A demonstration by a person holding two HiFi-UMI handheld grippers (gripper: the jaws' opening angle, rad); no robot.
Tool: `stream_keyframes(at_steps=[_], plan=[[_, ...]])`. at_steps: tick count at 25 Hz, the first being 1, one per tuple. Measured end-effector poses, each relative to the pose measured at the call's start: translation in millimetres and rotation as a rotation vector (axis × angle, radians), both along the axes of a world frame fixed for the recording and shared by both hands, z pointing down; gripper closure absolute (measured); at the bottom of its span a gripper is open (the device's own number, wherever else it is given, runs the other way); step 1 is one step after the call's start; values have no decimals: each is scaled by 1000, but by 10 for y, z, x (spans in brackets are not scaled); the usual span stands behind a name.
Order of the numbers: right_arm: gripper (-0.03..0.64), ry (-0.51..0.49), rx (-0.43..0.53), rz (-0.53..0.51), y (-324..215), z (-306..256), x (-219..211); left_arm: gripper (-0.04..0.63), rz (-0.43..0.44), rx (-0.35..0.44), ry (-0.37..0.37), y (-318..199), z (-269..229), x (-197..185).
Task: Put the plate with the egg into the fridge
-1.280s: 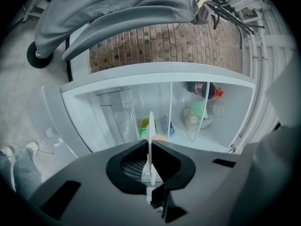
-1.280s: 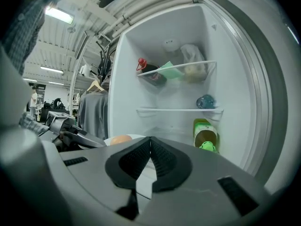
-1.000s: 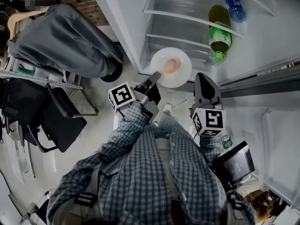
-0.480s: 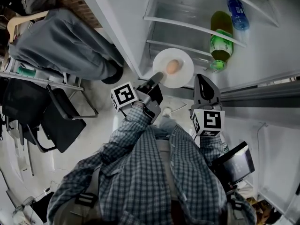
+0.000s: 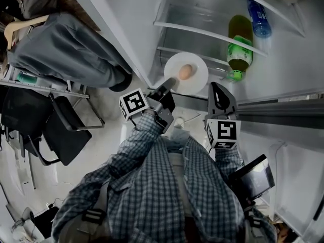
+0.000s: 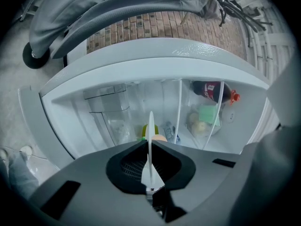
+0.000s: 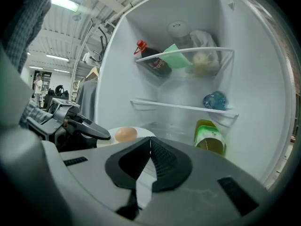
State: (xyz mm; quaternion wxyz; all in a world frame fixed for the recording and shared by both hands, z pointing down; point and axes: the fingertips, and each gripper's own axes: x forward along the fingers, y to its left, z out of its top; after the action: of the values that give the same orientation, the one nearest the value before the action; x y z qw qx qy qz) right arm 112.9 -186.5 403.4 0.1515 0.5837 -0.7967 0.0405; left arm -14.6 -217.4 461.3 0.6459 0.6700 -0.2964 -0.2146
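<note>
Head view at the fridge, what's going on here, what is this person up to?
A person in a checked shirt holds a tool in each hand at the open fridge. The left tool is clamped on the rim of a white plate carrying an egg, holding it out at the fridge's opening. The right tool is shut on nothing and hangs beside it. A green bottle sits on a shelf inside.

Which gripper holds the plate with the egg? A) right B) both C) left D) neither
C: the left gripper is shut on the rim of the plate that carries the egg, while the right gripper is beside the plate with its jaws together on nothing.
</note>
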Motion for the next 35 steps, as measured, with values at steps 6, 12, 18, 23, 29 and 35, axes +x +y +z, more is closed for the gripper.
stream_keyframes(at_steps=[6,12,18,23,29,35], plan=[[611,12,-36,16,2,74,93,577,-9,-5,-7,-91,57,58],[611,-2,-32,16,-42,99,123,577,-19,-13,-17,-206,103,134],[611,18,-41,15,-72,141,174,577,-3,-10,-26,-330,123,256],[611,18,-45,26,-109,118,208,577,-12,-17,-21,-428,145,321],[611,67,-61,29,-145,165,282,577,-27,-28,-21,-515,203,350],[611,88,-47,14,-255,165,304,577,-41,-32,-28,-610,259,373]])
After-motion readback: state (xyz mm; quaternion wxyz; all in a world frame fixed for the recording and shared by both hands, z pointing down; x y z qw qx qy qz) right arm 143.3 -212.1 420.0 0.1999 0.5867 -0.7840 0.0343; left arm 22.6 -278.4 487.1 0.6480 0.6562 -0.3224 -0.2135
